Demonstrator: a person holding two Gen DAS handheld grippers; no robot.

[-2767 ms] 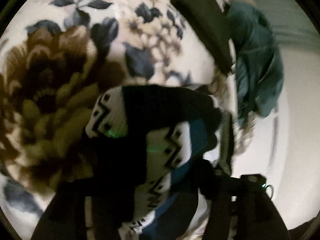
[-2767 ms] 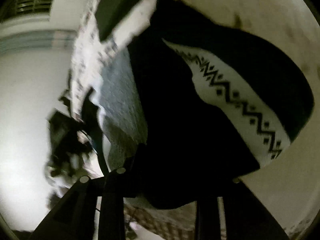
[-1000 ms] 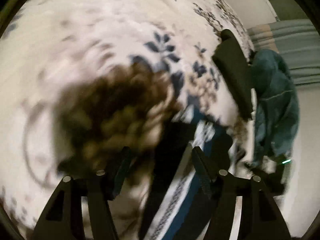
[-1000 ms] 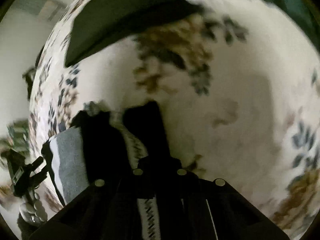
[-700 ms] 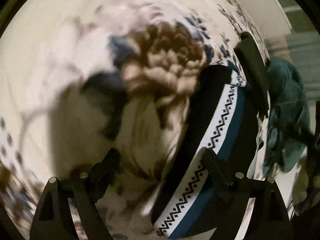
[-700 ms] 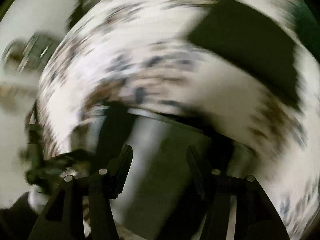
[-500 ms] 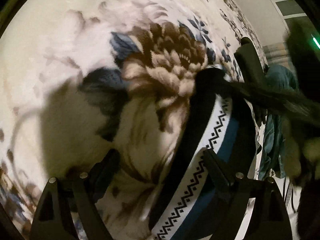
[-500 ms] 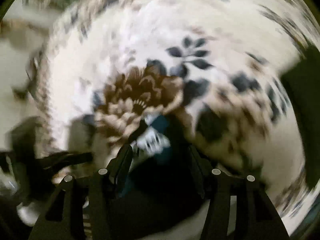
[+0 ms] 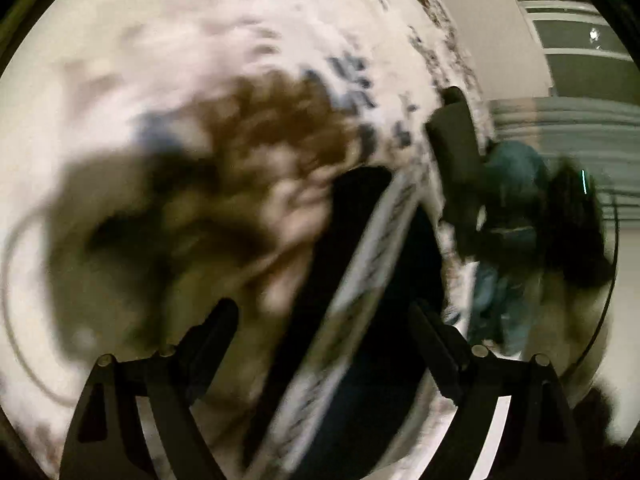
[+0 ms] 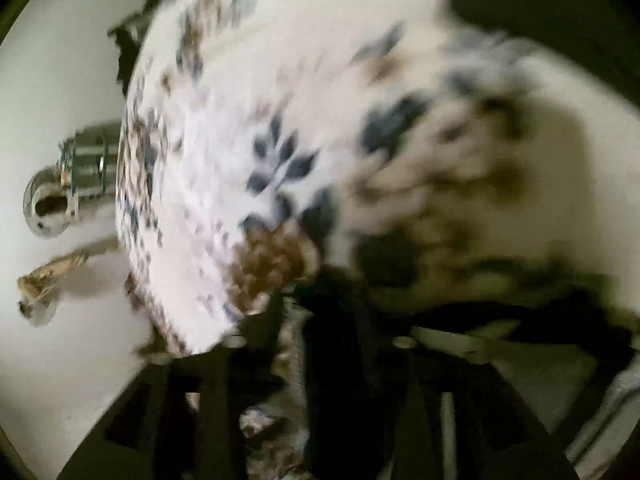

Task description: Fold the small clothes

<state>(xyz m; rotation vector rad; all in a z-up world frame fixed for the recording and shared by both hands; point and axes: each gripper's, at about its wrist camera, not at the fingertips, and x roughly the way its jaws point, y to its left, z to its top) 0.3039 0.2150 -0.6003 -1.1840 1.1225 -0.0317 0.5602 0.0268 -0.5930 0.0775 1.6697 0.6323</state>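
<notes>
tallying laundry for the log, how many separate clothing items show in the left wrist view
3: a black patterned garment between the open left tongs, a dark folded piece at the bed edge, a teal garment beyond it. Blur may hide more.

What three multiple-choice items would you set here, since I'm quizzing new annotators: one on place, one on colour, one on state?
1. Where does the folded garment lie? A on bare floor; B on the floral blanket; C on a chair.
2. What colour is its patterned band? A red; B yellow; C white.
3. How is the left gripper? A open; B shut on the garment; C shut on nothing.
Key: B, blanket pattern surrounds it; C, a white stripe crosses the dark cloth; A, its jaws, just opened wider, stand apart, pads clear of the garment.
</notes>
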